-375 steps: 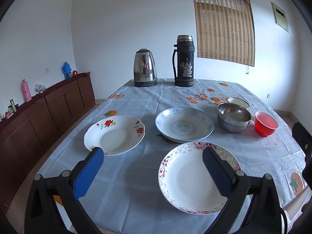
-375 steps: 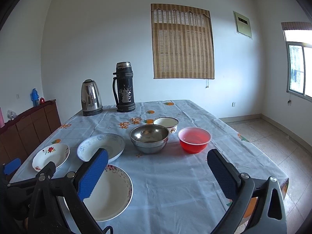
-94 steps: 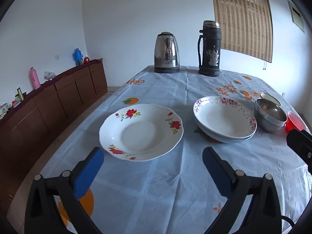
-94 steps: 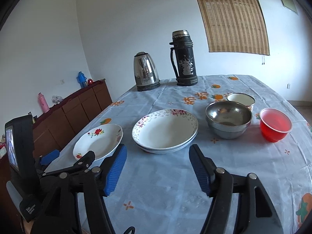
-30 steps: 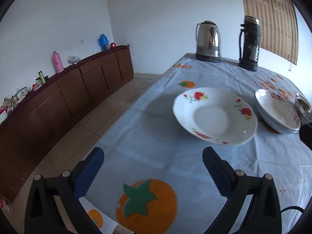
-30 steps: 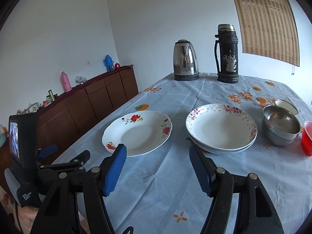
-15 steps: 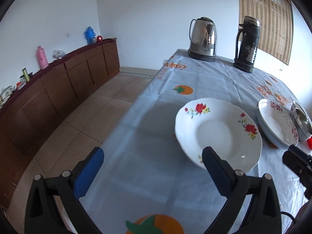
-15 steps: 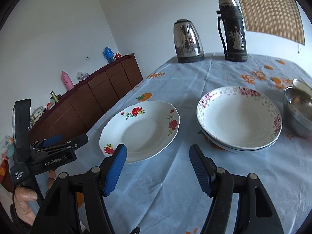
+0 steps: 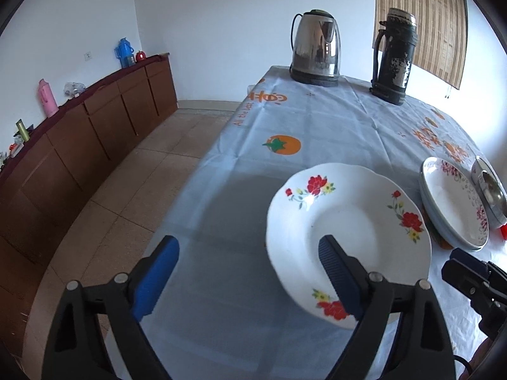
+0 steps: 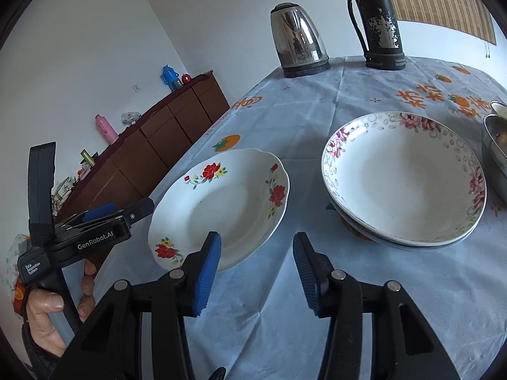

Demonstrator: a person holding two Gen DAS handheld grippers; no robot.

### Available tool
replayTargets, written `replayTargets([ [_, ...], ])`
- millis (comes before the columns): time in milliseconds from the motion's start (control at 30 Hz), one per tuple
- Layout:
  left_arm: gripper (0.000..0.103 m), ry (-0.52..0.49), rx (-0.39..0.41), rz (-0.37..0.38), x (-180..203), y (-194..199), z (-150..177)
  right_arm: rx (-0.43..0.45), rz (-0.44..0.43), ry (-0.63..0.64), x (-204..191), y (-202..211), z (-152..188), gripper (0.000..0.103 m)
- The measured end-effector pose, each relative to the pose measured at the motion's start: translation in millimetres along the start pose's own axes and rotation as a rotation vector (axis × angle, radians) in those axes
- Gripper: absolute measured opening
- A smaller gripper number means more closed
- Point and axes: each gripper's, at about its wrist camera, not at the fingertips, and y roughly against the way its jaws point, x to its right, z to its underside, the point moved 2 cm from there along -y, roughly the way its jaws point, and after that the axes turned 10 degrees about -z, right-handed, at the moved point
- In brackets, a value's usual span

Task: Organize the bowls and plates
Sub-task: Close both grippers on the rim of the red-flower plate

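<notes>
The steel bowl (image 10: 496,155) is cut by the right wrist view's edge. A lower plate (image 10: 412,241) shows only its rim beneath the pink-flowered plate (image 10: 402,174). Sideboard clutter (image 9: 19,136) is too small to identify.

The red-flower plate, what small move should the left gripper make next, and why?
Probably slide the left gripper toward the red-flower plate so its rim sits between the open fingers. Right now only one finger overlaps the plate; the other is over bare tablecloth. The pink-flower plate already rests on another plate, so this one is likely next for that stack.
</notes>
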Motion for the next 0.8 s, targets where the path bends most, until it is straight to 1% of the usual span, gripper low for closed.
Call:
replayTargets([
  [100,0.091,0.003,-0.020,0.001,0.4,-7.9,-3.4,-0.009,-0.018,-0.019,2.5,-3.7,-0.1,0.050],
  [267,0.091,0.011,-0.042,-0.001,-2.4,-19.0,-10.8,-0.030,-0.016,-0.007,2.3,-13.5,-1.4,0.050],
  [367,0.091,0.016,-0.059,-0.001,-2.2,-27.0,-13.0,-0.027,-0.010,-0.017,7.2,-17.6,-3.5,0.050],
  [467,0.087,0.021,-0.071,0.015,-0.9,-32.6,-12.4,-0.030,-0.014,-0.033,12.0,-23.0,-6.1,0.050],
  [567,0.080,0.030,-0.086,0.046,2.9,-37.7,-12.4,-0.034,-0.025,-0.036,13.1,-29.2,-9.1,0.050],
  [667,0.078,0.027,-0.097,0.058,9.5,-43.7,-14.1,-0.043,-0.022,-0.020,11.5,-36.9,-11.6,0.047],
  [700,0.075,0.026,-0.098,0.061,11.6,-45.4,-14.5,-0.044,-0.019,-0.018,12.0,-38.9,-12.5,0.045],
  [800,0.066,0.014,-0.120,0.094,20.7,-51.8,-14.7,-0.051,-0.019,-0.026,14.3,-45.6,-14.8,0.043],
])
